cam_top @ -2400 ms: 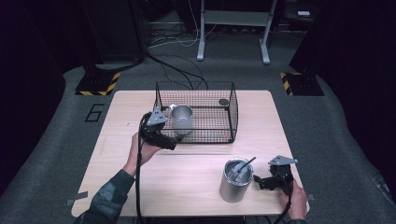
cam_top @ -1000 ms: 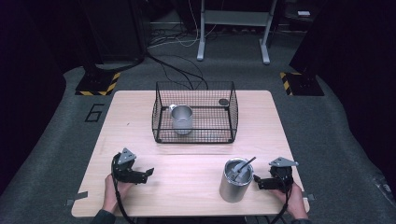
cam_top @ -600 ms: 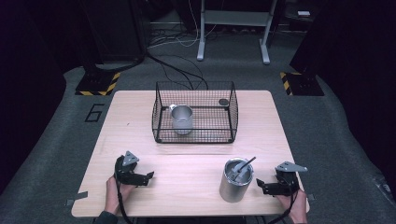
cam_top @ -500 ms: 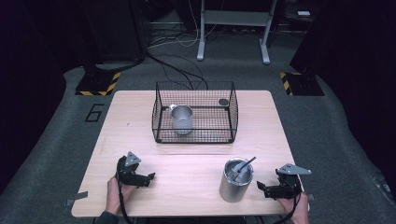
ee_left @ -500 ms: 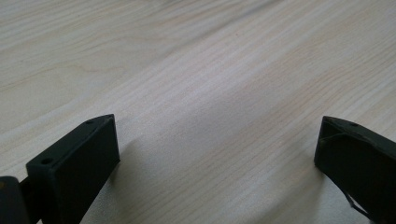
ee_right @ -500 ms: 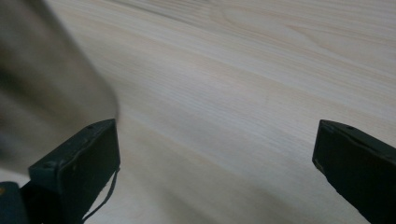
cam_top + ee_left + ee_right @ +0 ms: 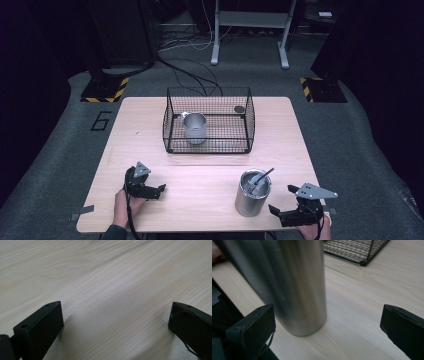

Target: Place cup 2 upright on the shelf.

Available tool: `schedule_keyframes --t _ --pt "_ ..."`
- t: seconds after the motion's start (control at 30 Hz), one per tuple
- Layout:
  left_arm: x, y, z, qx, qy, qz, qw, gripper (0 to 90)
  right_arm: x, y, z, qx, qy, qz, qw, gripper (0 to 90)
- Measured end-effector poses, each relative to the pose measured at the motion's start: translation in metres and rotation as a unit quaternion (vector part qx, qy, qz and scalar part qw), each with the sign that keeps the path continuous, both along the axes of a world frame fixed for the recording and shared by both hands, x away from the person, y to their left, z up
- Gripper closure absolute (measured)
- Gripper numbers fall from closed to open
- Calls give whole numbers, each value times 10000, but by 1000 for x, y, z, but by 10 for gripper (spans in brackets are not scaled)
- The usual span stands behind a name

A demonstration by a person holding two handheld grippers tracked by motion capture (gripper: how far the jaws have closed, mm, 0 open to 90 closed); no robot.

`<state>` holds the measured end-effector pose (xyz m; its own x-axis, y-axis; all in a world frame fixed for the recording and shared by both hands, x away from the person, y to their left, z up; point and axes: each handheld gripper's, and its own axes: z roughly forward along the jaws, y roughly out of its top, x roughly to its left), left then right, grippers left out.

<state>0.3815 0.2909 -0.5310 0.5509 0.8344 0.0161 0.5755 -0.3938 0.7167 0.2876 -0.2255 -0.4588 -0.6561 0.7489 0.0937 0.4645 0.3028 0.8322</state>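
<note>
While both grippers rest low on the table [image 7: 210,172], their jaws gape wide, holding nothing. Steel canister [image 7: 253,193] stands just ahead of the right gripper [image 7: 279,214], off-centre toward one jaw; the left gripper [image 7: 156,191] faces bare wood.

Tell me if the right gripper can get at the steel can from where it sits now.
Probably yes. The right gripper sits just right of the can, jaws open wide. In the right gripper view the can stands close ahead, toward one jaw, with bare table between. A small sideways shift should centre it.

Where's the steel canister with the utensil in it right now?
In the high view the steel canister stands upright near the table's front edge, right of centre, just left of the right hand-held gripper and in front of the wire basket.
</note>
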Motion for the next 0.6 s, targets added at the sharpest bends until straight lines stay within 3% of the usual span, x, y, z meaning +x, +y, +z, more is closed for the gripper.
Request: schedule_keyframes --t 0.33,0.6 --pt "0 -1 0 -18 -7 55 10000 0 0 36 16 100 -276 481 9984 0" --pt "0 -1 0 -20 -7 58 10000 0 13 57 19 89 -363 517 9980 0"
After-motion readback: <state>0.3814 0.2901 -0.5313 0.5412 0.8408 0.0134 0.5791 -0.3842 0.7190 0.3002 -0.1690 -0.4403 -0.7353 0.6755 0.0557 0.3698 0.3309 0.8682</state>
